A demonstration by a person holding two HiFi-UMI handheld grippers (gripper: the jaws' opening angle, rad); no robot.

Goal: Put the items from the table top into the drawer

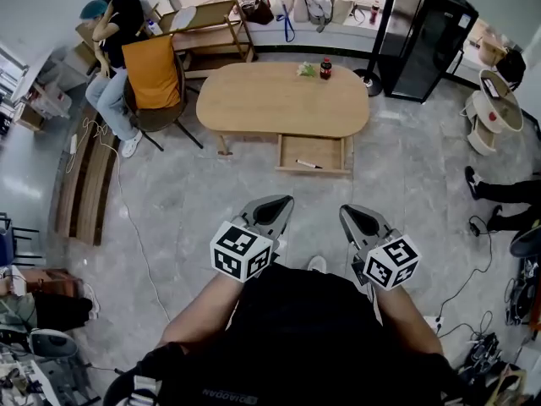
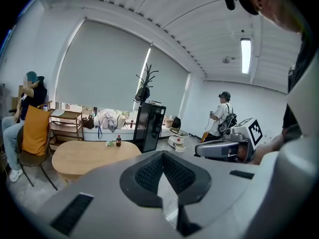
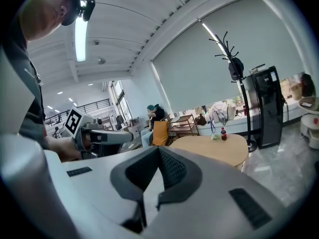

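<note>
An oval wooden table (image 1: 283, 100) stands a few steps ahead, with a small cola bottle (image 1: 325, 68) and a green packet (image 1: 307, 70) near its far edge. Its drawer (image 1: 313, 154) is pulled out toward me and a pen (image 1: 308, 164) lies inside. My left gripper (image 1: 272, 211) and right gripper (image 1: 362, 221) are held close to my body, far from the table, both shut and empty. The left gripper view shows the bottle (image 2: 118, 141) on the table (image 2: 89, 156); the right gripper view shows the bottle (image 3: 223, 133) on the table (image 3: 209, 147) too.
A chair with an orange cushion (image 1: 153, 74) stands at the table's left, with a seated person (image 1: 114, 49) behind it. A wooden shelf (image 1: 211, 25) lies beyond, a black cabinet (image 1: 427, 36) at the back right. Cables (image 1: 473, 269) trail over the floor at right. Another person (image 2: 224, 116) stands farther off.
</note>
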